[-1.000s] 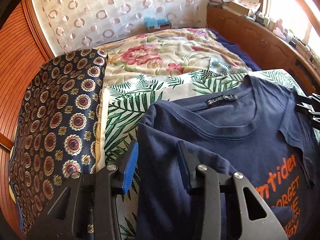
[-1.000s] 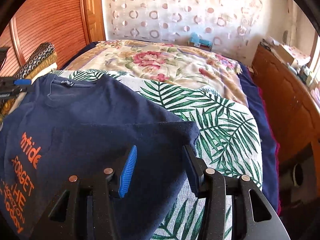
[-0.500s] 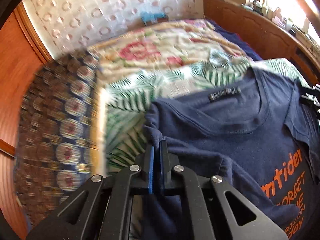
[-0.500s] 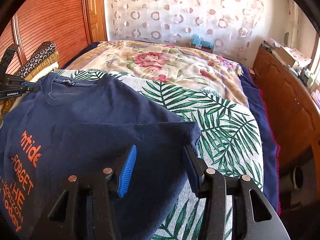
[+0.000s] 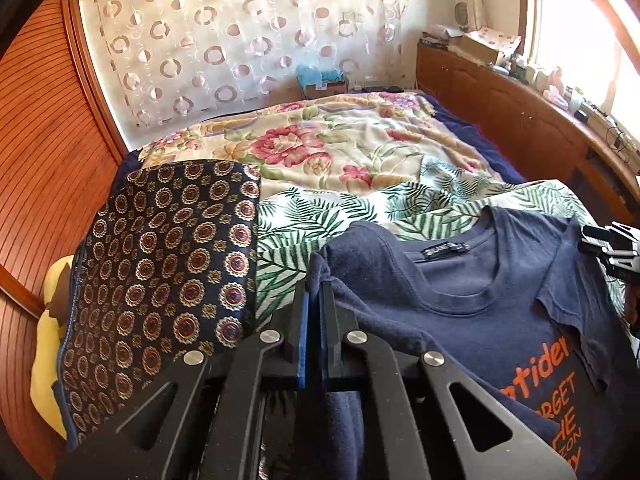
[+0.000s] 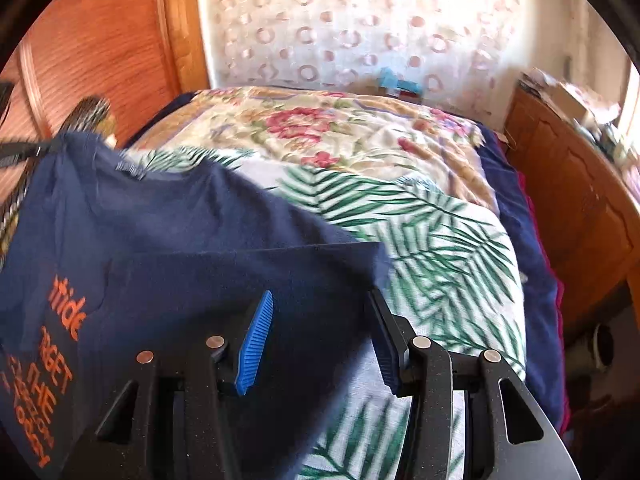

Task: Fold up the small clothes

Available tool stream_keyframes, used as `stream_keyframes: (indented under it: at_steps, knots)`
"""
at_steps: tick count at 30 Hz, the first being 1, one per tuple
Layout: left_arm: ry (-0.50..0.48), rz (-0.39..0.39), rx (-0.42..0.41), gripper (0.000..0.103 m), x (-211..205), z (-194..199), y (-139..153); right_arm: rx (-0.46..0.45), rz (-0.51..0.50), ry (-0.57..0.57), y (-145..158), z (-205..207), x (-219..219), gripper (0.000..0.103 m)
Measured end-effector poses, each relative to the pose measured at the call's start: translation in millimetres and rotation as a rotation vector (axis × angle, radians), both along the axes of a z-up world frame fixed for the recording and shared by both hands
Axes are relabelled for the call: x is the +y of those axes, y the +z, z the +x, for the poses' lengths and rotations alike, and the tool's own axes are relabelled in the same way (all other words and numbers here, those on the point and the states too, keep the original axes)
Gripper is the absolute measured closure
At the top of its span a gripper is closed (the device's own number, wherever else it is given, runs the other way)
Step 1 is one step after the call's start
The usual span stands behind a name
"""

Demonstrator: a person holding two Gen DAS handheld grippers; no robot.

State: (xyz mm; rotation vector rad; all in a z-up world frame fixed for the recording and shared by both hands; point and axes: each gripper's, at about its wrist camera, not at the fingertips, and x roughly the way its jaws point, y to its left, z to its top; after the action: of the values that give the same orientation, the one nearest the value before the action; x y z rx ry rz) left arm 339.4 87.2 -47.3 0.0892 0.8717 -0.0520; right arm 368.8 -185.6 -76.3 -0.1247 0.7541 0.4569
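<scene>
A navy T-shirt (image 5: 460,292) with orange lettering lies front up on the palm-leaf sheet, its right sleeve folded inward. My left gripper (image 5: 314,284) is shut on the shirt's left shoulder edge, and the cloth there is bunched and raised off the sheet. In the right wrist view the same T-shirt (image 6: 180,216) spreads to the left. My right gripper (image 6: 320,298) stands open above the folded sleeve, with navy cloth under the gap and its pads (image 6: 256,336) not pressing it. The left gripper (image 6: 20,152) shows at the far left edge.
A navy cushion with gold medallions (image 5: 160,264) lies left of the shirt. A floral bedspread (image 5: 320,148) covers the bed beyond the palm-leaf sheet (image 5: 320,216). A wooden cabinet (image 5: 520,112) with clutter runs along the right, and wooden panelling (image 5: 40,160) along the left.
My left gripper has shut on the shirt's shoulder edge and lifted it. The right gripper has shifted a little sideways and stays open.
</scene>
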Motion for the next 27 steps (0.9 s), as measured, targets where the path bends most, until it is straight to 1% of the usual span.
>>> stream_keyframes:
  at_steps: [3,6,9,11,12,13,15,18,21,25,27]
  knots:
    - [-0.013,-0.010,-0.014,0.098,-3.8,-5.5,3.2,-0.002,-0.006,-0.047,4.3,3.1,-11.0,0.053]
    - [-0.021,-0.026,-0.031,0.098,-4.3,-12.6,7.7,0.033,0.002,-0.053,3.1,9.4,-13.5,0.053]
    - [-0.031,-0.044,-0.050,0.098,-5.5,-22.3,12.8,0.082,0.003,-0.037,-2.2,17.0,-5.8,0.053]
    - [-0.041,-0.048,-0.081,0.098,-9.2,-34.9,19.5,0.070,-0.023,-0.030,-1.3,18.0,0.6,0.062]
    - [-0.049,-0.049,-0.098,0.098,-12.4,-41.2,22.8,0.074,-0.019,-0.010,-0.3,16.8,3.6,0.080]
    - [-0.059,-0.053,-0.110,0.098,-14.5,-48.6,26.7,0.085,-0.017,0.006,1.6,14.9,6.8,0.096]
    - [-0.080,-0.064,-0.137,0.098,-19.3,-66.3,36.7,0.084,-0.014,0.032,9.4,9.9,9.1,0.097]
    - [-0.104,-0.079,-0.185,0.098,-22.4,-96.2,53.9,0.016,0.012,0.052,30.7,-12.5,4.1,0.098]
    - [-0.119,-0.094,-0.231,0.098,-19.8,-128.3,70.9,-0.051,0.055,0.074,59.1,-46.9,-2.9,0.098]
    - [-0.127,-0.100,-0.281,0.098,-11.2,-175.4,86.5,-0.121,0.088,0.095,91.1,-104.6,-14.9,0.098]
    - [-0.118,-0.106,-0.301,0.098,-4.7,-202.0,89.1,-0.163,0.096,0.077,99.0,-137.9,-24.0,0.098]
